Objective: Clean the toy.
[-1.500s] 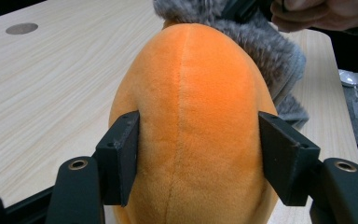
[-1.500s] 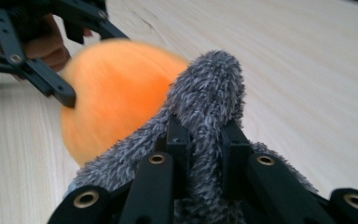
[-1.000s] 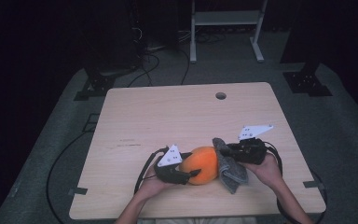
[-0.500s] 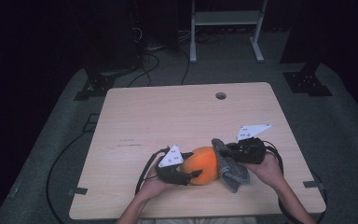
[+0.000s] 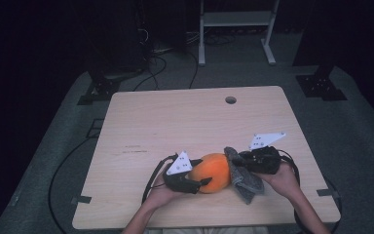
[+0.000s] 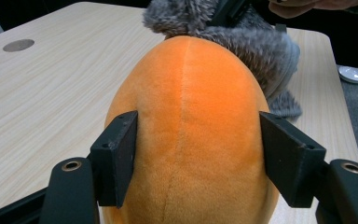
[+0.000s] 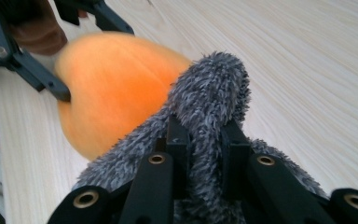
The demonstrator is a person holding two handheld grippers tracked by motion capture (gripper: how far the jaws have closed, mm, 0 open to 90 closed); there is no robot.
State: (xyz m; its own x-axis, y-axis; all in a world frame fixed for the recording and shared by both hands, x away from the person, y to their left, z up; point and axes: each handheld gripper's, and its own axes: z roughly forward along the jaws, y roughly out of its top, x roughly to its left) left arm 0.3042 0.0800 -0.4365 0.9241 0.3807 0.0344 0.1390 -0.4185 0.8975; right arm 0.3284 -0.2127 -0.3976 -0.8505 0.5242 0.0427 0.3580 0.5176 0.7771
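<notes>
An orange egg-shaped plush lies near the table's front edge. My left gripper has a pad against each of its sides. Those jaws have just been opening a little, and the plush is still between them. A grey fuzzy cloth piece rests against the plush's right end. On a fold of that cloth my right gripper is shut. In the right gripper view the orange plush sits just past the cloth, with the other gripper's jaws on it.
The wooden table has a round cable hole near its far edge. Both hands work close to the front edge. A white metal stand and cables are on the dark floor behind the table.
</notes>
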